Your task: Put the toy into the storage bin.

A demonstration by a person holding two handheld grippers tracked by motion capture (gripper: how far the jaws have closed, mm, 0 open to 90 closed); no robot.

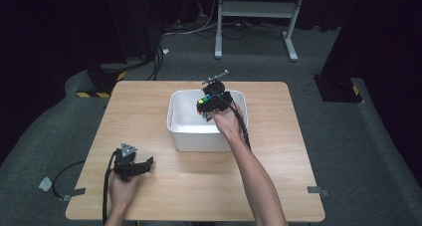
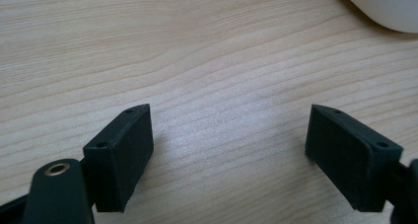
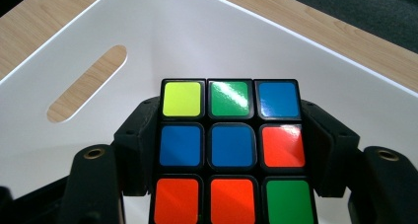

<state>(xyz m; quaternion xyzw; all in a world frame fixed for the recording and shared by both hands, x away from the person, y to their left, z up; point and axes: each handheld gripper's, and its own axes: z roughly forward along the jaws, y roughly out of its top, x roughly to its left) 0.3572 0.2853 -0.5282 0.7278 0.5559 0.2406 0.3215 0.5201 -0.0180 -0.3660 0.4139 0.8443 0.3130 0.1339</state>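
The Rubik's cube [image 3: 230,152] is clamped between the jaws of the right gripper [image 1: 211,102], which is held over the open white plastic bin [image 1: 176,132] near the middle of the table [image 1: 199,186]. In the right gripper view the two jaws are seen pressed flat against opposite side faces of the cube, with the bin's white wall and its slotted handle opening [image 3: 87,84] behind and below. Whether the cube is clear of the bin floor cannot be told. The left gripper [image 1: 133,165] is rested on the table near the front left, well apart from the bin; its jaws are spread wide with nothing between them. Several faults are judged possible from here: the smooth sticker faces may slip in the grip if pressure is relaxed early, a layer may twist under uneven clamping, and the cube may bounce or tumble if released from height; the bin rim may be struck if the hand is drawn sideways. No long axis is present, the cube being equal on all sides; its mixed-colour face is turned toward the gripper's camera, edges square to the jaws.
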